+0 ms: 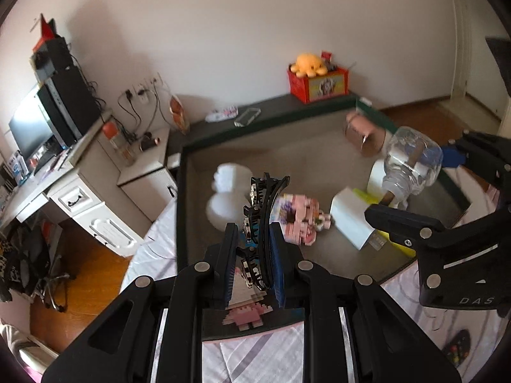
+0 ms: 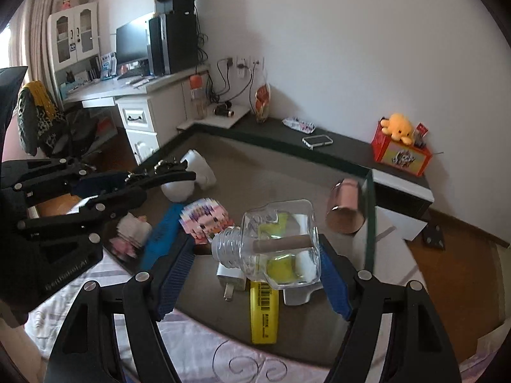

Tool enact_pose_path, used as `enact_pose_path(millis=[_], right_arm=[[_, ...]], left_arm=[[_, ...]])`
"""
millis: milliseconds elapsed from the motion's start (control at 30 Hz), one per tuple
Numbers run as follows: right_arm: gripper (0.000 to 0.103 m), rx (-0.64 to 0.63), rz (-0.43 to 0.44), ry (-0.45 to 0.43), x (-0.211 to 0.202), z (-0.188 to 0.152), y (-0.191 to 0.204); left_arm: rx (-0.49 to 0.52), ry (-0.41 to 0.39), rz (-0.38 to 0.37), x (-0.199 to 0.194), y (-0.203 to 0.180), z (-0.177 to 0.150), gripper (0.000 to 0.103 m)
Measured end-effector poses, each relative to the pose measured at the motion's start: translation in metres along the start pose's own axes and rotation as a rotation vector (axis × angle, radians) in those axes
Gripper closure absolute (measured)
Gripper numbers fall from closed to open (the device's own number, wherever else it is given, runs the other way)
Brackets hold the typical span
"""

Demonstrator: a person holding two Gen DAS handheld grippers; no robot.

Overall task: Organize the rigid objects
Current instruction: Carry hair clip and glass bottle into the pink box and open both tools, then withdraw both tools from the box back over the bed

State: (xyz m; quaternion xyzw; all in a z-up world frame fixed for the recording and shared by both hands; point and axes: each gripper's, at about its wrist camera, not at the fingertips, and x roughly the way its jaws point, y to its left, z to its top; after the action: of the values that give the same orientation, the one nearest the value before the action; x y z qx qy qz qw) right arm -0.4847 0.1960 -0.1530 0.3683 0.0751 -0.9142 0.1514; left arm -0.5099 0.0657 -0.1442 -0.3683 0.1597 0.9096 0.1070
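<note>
My left gripper [image 1: 254, 255] is shut on a black claw hair clip [image 1: 262, 214] with checkered trim, held over the near left of a big dark-rimmed tray [image 1: 179, 210]. My right gripper [image 2: 255, 268] is shut on a clear bottle [image 2: 281, 249] lying sideways with a brown stick inside it, held above the tray [image 2: 287, 148]. Seen from the left wrist, the bottle [image 1: 412, 162] hangs in the right gripper [image 1: 412, 185] over the tray's right side. From the right wrist, the left gripper [image 2: 150, 182] and the clip [image 2: 166, 170] are at the left.
In the tray lie white shapes [image 2: 191, 178], a pink block figure [image 1: 301, 220], a colourful pack [image 2: 206, 218], a yellow box [image 2: 263, 312], a white plug [image 2: 231, 279] and a pink cup [image 2: 345, 207]. A phone [image 2: 317, 140] and a red box with an orange plush [image 2: 399, 127] sit on the ledge.
</note>
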Motion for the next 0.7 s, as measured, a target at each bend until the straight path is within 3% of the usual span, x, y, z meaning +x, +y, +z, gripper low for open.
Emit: enact_pose_path(millis=[200, 267, 567, 700], right_arm=[[0.027, -0.008, -0.013, -0.006, 0.009, 0.0, -0.004], [0.027, -0.015, -0.026, -0.008, 0.01, 0.001, -0.004], [0.02, -0.007, -0.051, -0.082, -0.019, 0.005, -0.004], [0.017, 0.019, -0.054, -0.128, -0.05, 0.004, -0.001]], left_arm=[[-0.012, 0.03, 0.015, 0.013, -0.004, -0.005, 0.082], [-0.028, 0.03, 0.003, 0.011, -0.002, -0.007, 0.078], [-0.096, -0.061, 0.011, -0.042, 0.017, -0.02, 0.021], [-0.133, -0.132, 0.022, -0.081, 0.025, -0.028, 0.007]])
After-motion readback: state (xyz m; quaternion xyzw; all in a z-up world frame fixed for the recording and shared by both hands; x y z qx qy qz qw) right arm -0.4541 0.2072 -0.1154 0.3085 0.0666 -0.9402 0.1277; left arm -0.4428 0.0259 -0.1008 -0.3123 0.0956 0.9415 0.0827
